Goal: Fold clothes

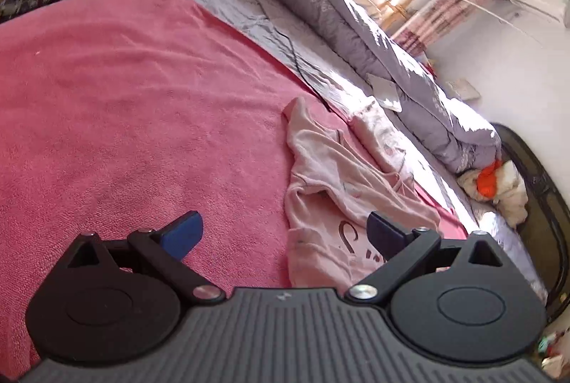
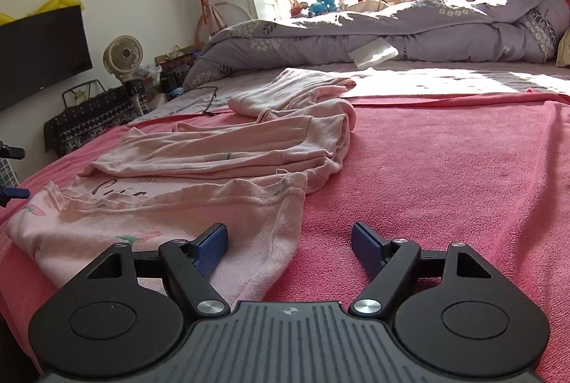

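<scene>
1. Nearest the lens in the right wrist view, the right gripper [image 2: 289, 242] stands with its jaws spread wide and nothing pinched; its left pad rests over the hem of the pink garment [image 2: 171, 215], the right pad over bare pink blanket [image 2: 445, 169].
2. The blanket is the largest thing in both views, running under and beyond both sets of jaws; past it lies a grey quilt [image 2: 409, 30] bunched along the far side of the bed.
3. The garment, pale pink with strawberry prints and lettering, lies crumpled ahead and left of the right jaws, one sleeve folded across its body.
4. The left gripper [image 1: 286, 233] is also open and empty; the garment [image 1: 331, 190] sits ahead of its right pad.
5. The step looks like laying out the garment before the first fold. The next move likely calls for each gripper to close on an edge or corner and pull the cloth flat.
6. Only the right view shows the window, a small fan [image 2: 123, 57] and a dark screen; only the left shows a white-and-orange bundle [image 1: 495, 185] by the bed's edge.
</scene>
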